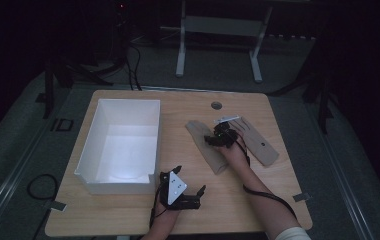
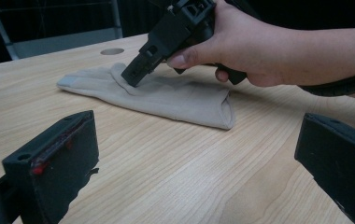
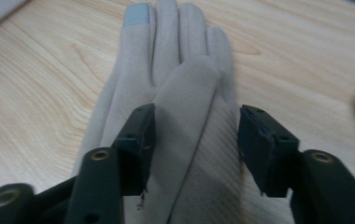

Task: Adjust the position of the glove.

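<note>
A beige glove (image 1: 213,157) lies flat on the wooden table (image 1: 228,210), fingers pointing away, one fingertip pale blue (image 3: 137,16). My right gripper (image 1: 218,137) points down onto it. In the right gripper view its jaws (image 3: 195,119) stand half open, straddling the folded-over thumb (image 3: 189,79) of the glove (image 3: 166,56); the left jaw touches the thumb's edge and the right jaw stands clear of it. A second beige glove (image 1: 258,142) lies just to the right. My left gripper (image 1: 190,179) rests near the table's front edge, jaws (image 2: 194,130) wide open with nothing between them, facing the glove (image 2: 180,100) and the right gripper (image 2: 136,77).
A white open box (image 1: 115,187) stands on the table's left half, close to my left gripper. A round cable hole (image 1: 216,105) sits near the far edge. Beyond the table is dark floor with a white frame (image 1: 218,30).
</note>
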Motion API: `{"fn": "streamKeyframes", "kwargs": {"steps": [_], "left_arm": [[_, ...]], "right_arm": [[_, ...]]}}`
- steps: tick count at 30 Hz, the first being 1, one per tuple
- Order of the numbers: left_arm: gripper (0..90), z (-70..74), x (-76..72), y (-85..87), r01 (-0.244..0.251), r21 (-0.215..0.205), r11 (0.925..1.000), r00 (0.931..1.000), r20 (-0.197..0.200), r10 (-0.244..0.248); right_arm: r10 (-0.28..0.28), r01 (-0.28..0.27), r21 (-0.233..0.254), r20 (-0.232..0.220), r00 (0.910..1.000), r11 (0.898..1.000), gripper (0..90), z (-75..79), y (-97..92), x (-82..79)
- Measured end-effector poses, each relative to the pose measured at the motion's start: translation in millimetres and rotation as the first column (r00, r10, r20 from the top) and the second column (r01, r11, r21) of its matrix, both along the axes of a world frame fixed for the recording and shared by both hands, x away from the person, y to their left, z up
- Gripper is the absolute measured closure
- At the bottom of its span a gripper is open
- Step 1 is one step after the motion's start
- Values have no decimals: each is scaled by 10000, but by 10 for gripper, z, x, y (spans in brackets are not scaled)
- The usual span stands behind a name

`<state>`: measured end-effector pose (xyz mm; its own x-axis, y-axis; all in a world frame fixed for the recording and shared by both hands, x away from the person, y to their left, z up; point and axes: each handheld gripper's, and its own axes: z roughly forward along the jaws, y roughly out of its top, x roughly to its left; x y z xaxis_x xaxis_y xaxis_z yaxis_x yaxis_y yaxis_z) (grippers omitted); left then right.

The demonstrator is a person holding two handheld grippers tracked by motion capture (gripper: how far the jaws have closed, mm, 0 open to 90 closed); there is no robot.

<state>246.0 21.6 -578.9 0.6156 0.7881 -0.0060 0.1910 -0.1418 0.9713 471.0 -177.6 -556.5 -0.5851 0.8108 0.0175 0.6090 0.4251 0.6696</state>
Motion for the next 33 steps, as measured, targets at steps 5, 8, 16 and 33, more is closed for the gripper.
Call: {"fn": "streamKeyframes", "kwargs": {"steps": [5,8,16,33], "left_arm": [[1,-1,-1,-3,-8,6,10000,10000,16,8],[1,0,-1,-4,-9,26,10000,10000,7,9],[1,0,1,2,10,-5,10000,10000,-6,-10],[1,0,-1,-1,-17,11,10000,10000,4,17]], "right_arm": [[342,-331,401,-280,9990,9986,683,-21,-52,24],[501,-493,344,-230,9985,9982,769,-15,-22,1],[333,-332,-31,793,9963,9994,829,260,117,-168],[-2388,1913,2886,1392,9610,9381,831,789,-92,-835]]}}
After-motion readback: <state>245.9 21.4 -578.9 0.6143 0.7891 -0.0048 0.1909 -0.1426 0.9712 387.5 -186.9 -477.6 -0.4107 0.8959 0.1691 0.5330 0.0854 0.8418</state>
